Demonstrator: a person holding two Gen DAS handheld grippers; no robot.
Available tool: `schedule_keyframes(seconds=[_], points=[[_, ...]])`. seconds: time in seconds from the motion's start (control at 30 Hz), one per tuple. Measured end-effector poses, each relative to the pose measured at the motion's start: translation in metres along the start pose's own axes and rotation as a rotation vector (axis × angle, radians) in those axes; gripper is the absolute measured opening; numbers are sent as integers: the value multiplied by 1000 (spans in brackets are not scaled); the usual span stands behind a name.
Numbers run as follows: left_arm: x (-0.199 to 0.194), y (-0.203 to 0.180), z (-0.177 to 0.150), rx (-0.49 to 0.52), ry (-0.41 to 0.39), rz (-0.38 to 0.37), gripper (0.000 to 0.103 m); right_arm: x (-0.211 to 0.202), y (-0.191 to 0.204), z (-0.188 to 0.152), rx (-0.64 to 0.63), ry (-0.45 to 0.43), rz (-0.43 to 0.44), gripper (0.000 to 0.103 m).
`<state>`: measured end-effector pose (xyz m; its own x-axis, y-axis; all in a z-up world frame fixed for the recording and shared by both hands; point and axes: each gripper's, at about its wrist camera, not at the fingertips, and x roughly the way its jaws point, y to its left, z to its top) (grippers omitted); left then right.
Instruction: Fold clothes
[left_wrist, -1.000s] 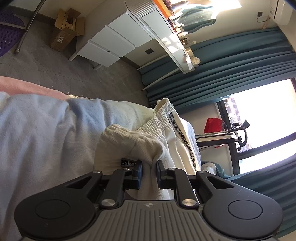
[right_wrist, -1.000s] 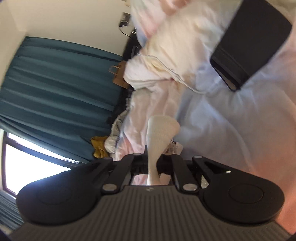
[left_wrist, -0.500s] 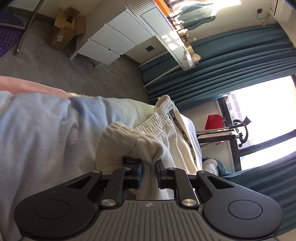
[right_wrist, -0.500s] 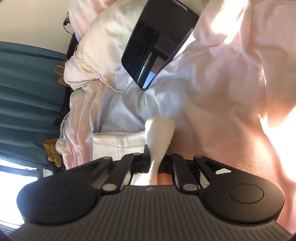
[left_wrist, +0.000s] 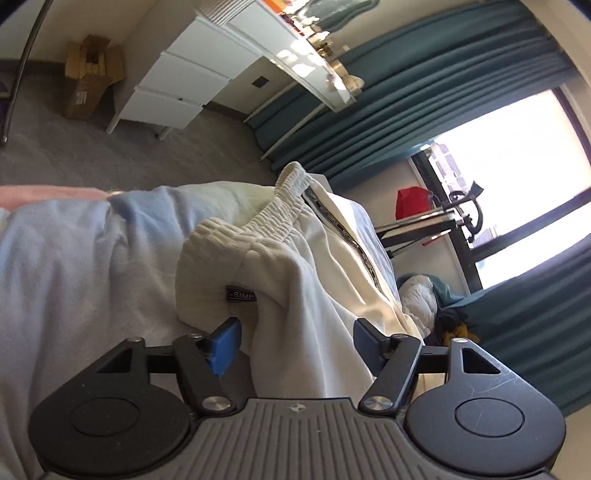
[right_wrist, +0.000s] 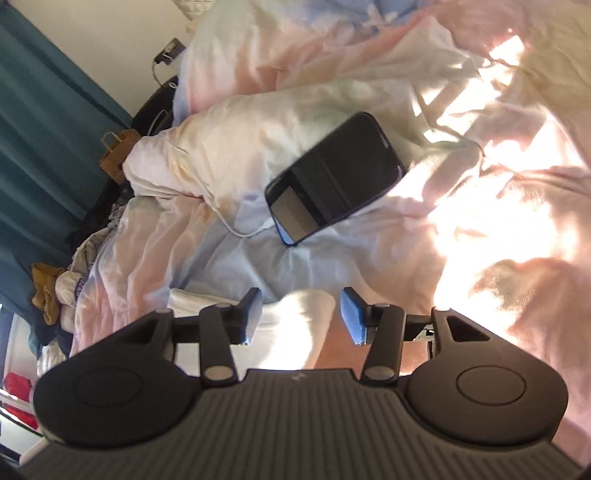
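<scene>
Your left gripper (left_wrist: 295, 341) hangs over a pair of white sweatpants (left_wrist: 295, 295) lying on the pale blue and pink bedding (left_wrist: 74, 266), its jaws spreading apart; the blue pads (left_wrist: 223, 345) stand clear of the cloth, which bunches up between them without being pinched. The ribbed cuff (left_wrist: 207, 258) with its small dark label (left_wrist: 241, 295) is folded up beside the elastic waistband (left_wrist: 280, 206), and a dark printed stripe (left_wrist: 351, 240) runs along the leg.

Your right gripper (right_wrist: 301, 315) is also opening, its pads parted on either side of a white fold of the garment (right_wrist: 295, 325) that sits between them, not clamped. Beyond it a black phone (right_wrist: 334, 177) lies screen up on the rumpled duvet (right_wrist: 369, 258), a white cable (right_wrist: 229, 221) trailing from it.

Across the room stand a white drawer unit (left_wrist: 177, 81), a cardboard box (left_wrist: 88, 77) and teal curtains (left_wrist: 406, 92) beside a bright window (left_wrist: 517, 166).
</scene>
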<state>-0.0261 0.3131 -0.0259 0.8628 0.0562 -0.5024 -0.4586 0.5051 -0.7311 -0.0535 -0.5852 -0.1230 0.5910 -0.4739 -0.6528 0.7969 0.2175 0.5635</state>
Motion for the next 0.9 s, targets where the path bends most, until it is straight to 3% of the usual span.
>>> schedule_keyframes(seconds=[0.23,0.47,0.7,0.9], points=[[-31,-37,-37,188,-24,-30,97,-25,54,-19,-285,-31,187,51],[-37,-101,-97,539,-21,-74,98,-53,101,-57,-537,18,435,51],[10,-173,-146,719,46,-162,98,-73,136,-109,-724,134,636,51],[82,-222,-181,856,67,-194,98,-69,158,-137,-798,203,797,51]])
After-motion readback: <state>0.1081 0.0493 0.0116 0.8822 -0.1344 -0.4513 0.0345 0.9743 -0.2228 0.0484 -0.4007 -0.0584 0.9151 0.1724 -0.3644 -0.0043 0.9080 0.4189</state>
